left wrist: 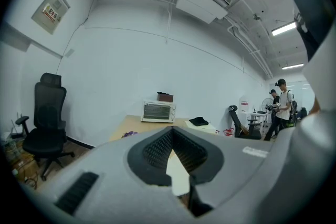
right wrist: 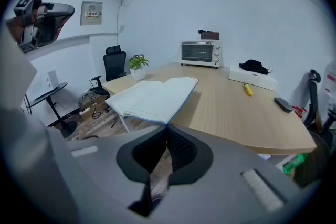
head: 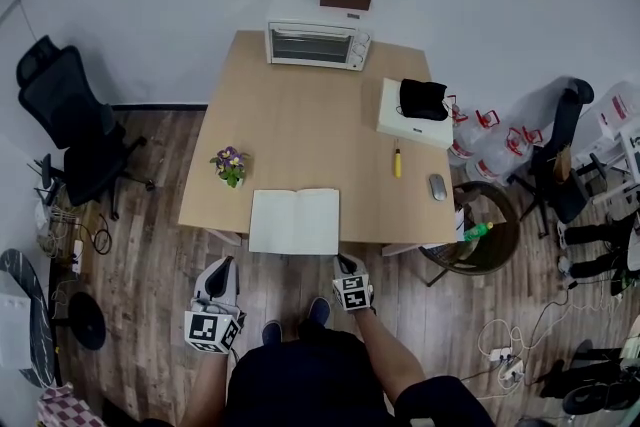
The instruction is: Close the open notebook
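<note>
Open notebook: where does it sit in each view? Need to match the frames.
Head view: notebook lies open, lower centre.
Left gripper view: only a pale sliver, low centre behind the left claw; likely the notebook.
Right gripper view: left of centre, open, spine toward the camera.
Shared landmark: the white oven, in all three views.

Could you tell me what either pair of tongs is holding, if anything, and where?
Nothing: the left tongs and right tongs are both shut and empty, short of the open notebook.
</note>
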`<state>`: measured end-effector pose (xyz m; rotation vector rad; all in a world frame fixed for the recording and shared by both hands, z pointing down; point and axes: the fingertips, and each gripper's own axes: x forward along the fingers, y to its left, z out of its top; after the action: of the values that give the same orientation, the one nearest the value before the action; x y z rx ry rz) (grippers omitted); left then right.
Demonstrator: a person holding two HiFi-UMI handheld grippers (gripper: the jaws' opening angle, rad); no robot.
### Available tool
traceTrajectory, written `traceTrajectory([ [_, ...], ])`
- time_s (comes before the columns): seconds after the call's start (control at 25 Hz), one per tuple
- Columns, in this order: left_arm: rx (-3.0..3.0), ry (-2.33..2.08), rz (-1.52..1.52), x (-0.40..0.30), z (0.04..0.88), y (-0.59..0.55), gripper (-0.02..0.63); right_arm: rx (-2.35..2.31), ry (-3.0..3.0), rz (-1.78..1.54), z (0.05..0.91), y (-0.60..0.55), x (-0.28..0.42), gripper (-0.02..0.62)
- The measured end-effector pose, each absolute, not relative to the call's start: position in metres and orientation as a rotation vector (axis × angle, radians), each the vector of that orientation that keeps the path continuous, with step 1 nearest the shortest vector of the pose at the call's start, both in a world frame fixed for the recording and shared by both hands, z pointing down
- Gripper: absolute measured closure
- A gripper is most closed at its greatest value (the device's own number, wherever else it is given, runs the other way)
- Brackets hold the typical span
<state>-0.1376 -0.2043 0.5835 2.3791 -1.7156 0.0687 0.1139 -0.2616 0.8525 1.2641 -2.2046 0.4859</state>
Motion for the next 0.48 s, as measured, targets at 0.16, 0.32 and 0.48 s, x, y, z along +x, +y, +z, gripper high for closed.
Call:
traceTrajectory([
  [0.16,2.382,-1.717,0.058,-0.138,0.582,-0.203,0.611,1.27,-2.214,0.473,0.846,-0.261,0.113,0.583],
  [0.32,2.391,-1.719,0.067,-0.14,0.582,-0.2,0.611,1.283,-2.224,0.47,0.84,-0.26,0.11,0.584],
  [0.48,2.4,-1.725,0.086,-0.14,0.581,-0.194,0.611,1.285,-2.245,0.445,0.83,-0.259,0.106,0.584],
])
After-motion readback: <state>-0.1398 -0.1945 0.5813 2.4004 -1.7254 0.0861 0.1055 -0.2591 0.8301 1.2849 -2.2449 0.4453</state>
